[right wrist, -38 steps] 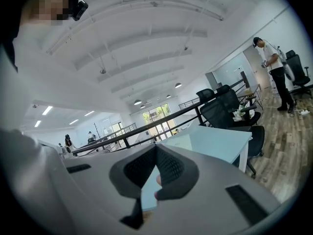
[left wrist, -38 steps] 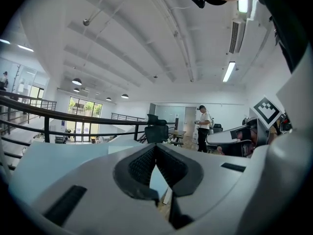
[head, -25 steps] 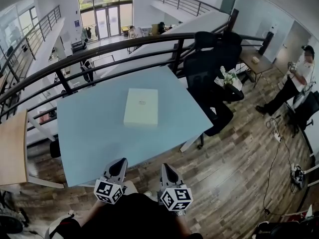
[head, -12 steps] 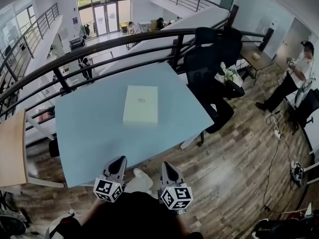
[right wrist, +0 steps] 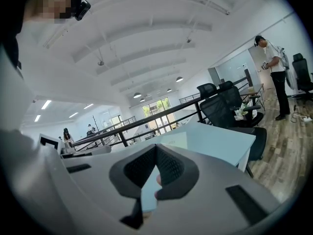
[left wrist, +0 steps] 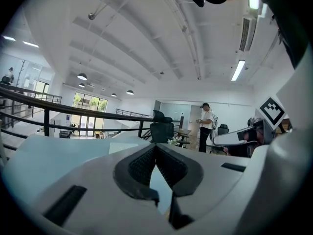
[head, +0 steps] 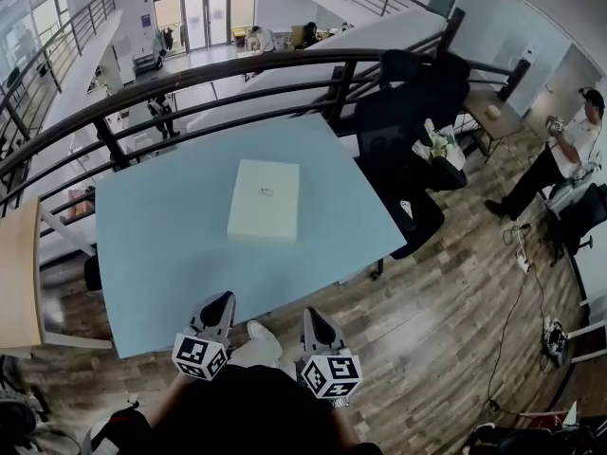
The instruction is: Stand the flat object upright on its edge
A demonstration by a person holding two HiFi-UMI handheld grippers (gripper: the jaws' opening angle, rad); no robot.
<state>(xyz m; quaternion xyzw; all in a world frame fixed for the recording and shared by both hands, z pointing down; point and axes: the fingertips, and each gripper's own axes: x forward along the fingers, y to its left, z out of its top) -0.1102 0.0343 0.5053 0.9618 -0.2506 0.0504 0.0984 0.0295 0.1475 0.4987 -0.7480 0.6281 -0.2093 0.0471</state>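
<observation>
The flat box lies flat near the middle of the table, untouched. Since a second ago both grippers have come slightly nearer. The left gripper now reaches the table's near edge, and the right gripper hangs just short of it. Both have their jaws pressed together on nothing. This looks like the approach only, and standing the box up has not begun.
</observation>
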